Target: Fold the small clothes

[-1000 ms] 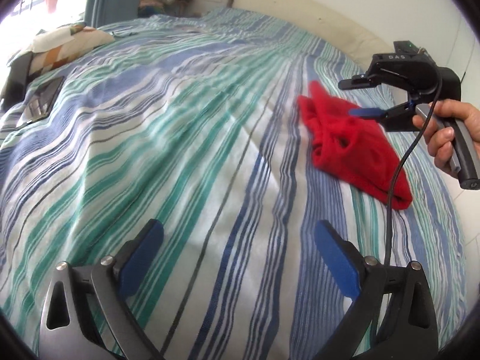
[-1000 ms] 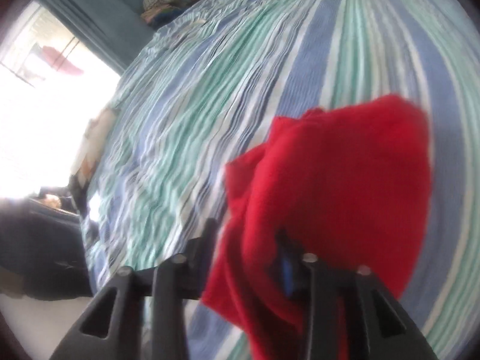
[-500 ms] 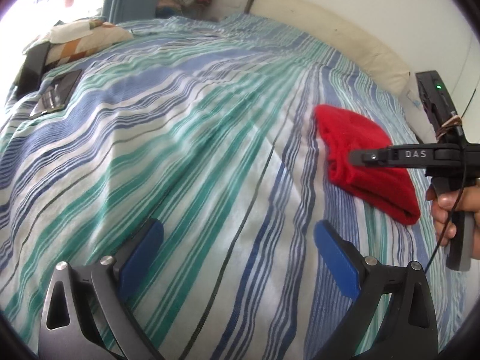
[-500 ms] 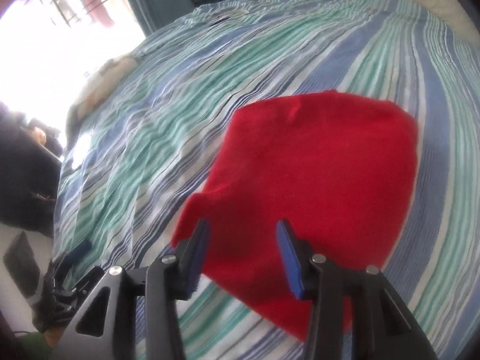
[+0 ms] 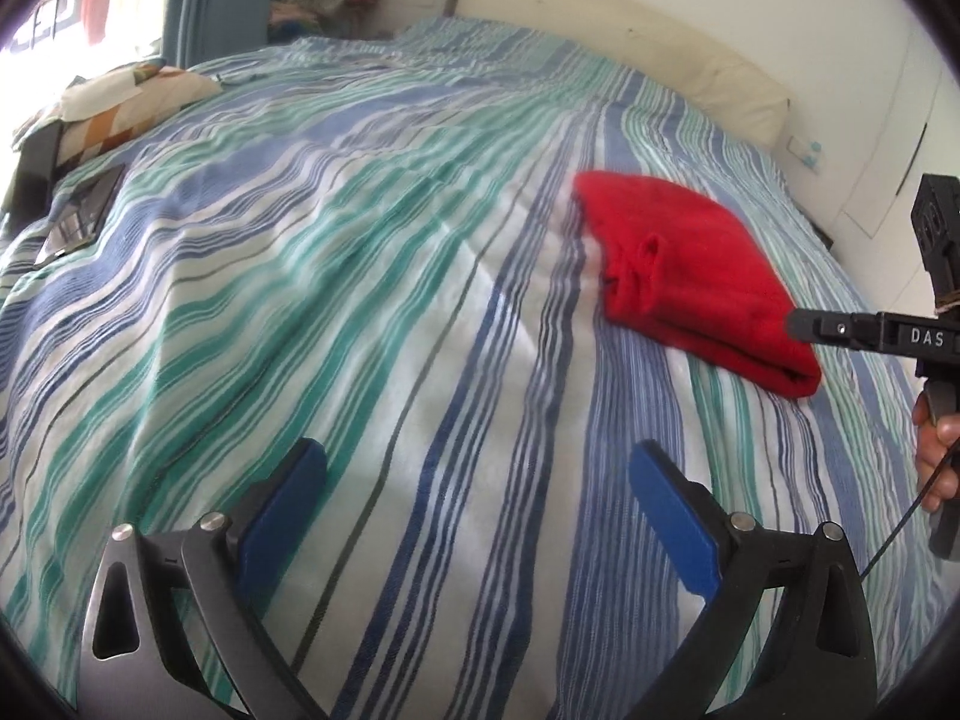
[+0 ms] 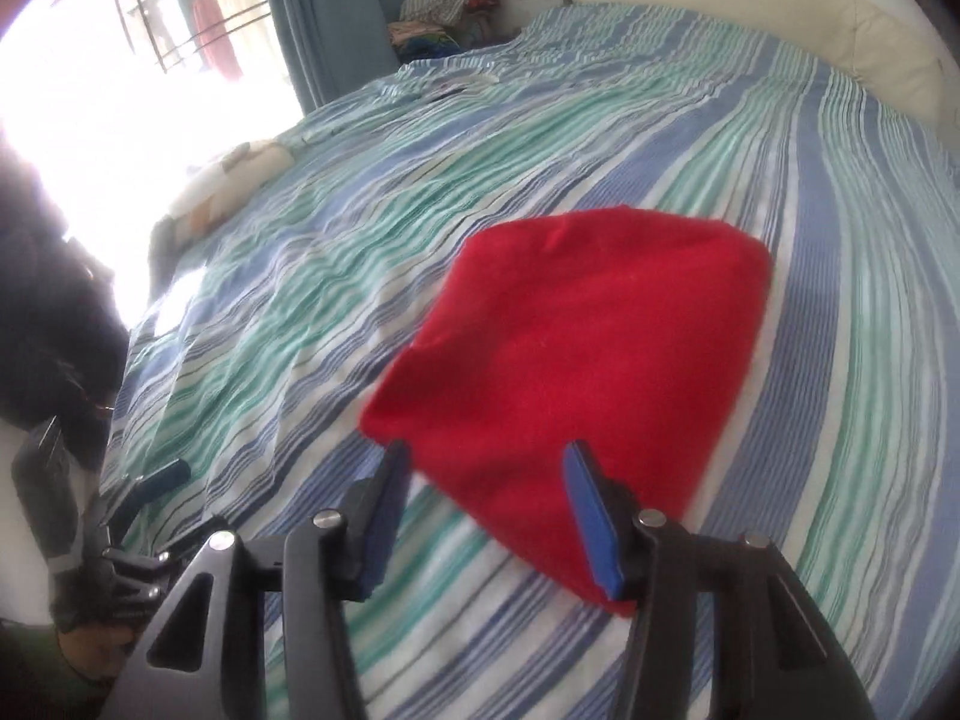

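A folded red garment (image 5: 690, 264) is laid flat on the striped bed cover (image 5: 360, 300), right of centre in the left wrist view and at the centre of the right wrist view. Its folded edge is seen along the lower right side in the left wrist view, ending in a rounded corner near the tip of the right gripper (image 6: 486, 516). The jaws of the right gripper are held at a moderate width and have just been opening; nothing is gripped between them, and the near edge of the garment is seen past the blue pads (image 6: 591, 525) in the lower centre of the right wrist view. In the left wrist view only one black finger of this gripper and part of the holding hand (image 5: 939, 456) are visible at the right edge of the frame. The left gripper (image 5: 477, 498) is held wide, with its jaws empty, over bare cover at the bottom of its own view, well apart from the garment. A large stretch of uncluttered cover is available to the left of the garment. A patterned pillow (image 5: 114, 102) and a dark flat object (image 5: 81, 216) are located at the upper left of the left wrist view. The cream headboard (image 5: 630, 36) bounds the bed along the top.
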Available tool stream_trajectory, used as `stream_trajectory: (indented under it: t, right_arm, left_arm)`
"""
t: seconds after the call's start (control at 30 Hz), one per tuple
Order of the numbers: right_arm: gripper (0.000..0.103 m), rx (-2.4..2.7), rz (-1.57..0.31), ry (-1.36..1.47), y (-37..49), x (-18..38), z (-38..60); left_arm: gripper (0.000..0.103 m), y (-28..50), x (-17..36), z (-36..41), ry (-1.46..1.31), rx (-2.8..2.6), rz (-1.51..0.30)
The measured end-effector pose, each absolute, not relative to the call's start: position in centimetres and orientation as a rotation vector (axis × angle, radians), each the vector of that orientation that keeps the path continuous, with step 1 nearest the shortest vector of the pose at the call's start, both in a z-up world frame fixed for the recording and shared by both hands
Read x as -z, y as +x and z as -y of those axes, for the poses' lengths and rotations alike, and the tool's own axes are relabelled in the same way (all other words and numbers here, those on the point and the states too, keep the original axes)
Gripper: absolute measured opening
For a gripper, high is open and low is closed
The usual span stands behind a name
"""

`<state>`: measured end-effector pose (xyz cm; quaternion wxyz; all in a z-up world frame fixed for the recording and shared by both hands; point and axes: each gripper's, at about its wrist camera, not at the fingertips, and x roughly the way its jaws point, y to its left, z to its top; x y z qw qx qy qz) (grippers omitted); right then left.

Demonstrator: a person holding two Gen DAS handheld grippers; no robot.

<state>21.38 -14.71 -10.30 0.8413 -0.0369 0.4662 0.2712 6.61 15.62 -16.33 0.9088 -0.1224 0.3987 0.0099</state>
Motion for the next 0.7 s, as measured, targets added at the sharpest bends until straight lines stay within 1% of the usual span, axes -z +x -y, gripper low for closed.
stream_trajectory:
  t: [0.13, 0.17, 0.2, 0.27, 0.4, 0.47, 0.5, 0.53, 0.63, 0.7]
  right_arm:
    - [0.053, -0.508, -1.152, 0.01, 22.2, 16.5, 15.6]
    - [0.053, -0.48, -1.141, 0.027, 22.2, 17.4, 15.7]
    - [0.053, -0.464, -1.102, 0.044, 22.0, 17.5, 15.7]
    - [0.057, -0.449, -1.068, 0.085, 21.4, 16.9, 15.7]
    - [0.059, -0.49, -0.997, 0.143, 18.9, 14.6, 17.4]
    - [0.067, -0.483, -0.957, 0.15, 17.6, 13.6, 19.3]
    - [0.073, -0.468, -0.941, 0.156, 17.3, 13.3, 20.4]
    - [0.075, -0.45, -0.928, 0.168, 17.3, 13.1, 21.5]
    - [0.075, -0.404, -0.939, 0.231, 19.1, 12.7, 24.4]
    - [0.075, -0.386, -0.942, 0.295, 21.0, 12.5, 26.0]
  left_arm:
    - [0.101, 6.1, 15.9, -14.8, -0.21, -0.023, -0.835]
    - [0.101, 5.8, 15.5, -14.7, -0.205, -0.016, -0.836]
    - [0.101, 5.5, 15.1, -14.7, -0.2, -0.007, -0.838]
    - [0.101, 5.2, 14.3, -14.6, -0.19, 0.019, -0.85]
    - [0.102, 6.7, 12.3, -14.5, -0.207, 0.093, -0.884]
    - [0.102, 9.3, 11.3, -14.4, -0.254, 0.156, -0.898]
    - [0.102, 11.1, 10.9, -14.3, -0.281, 0.201, -0.911]
    - [0.102, 13.3, 10.7, -14.1, -0.314, 0.257, -0.94]
    - [0.102, 20.9, 12.2, -13.3, -0.393, 0.4, -1.085]
    - [0.102, 25.0, 13.6, -12.6, -0.37, 0.391, -1.154]
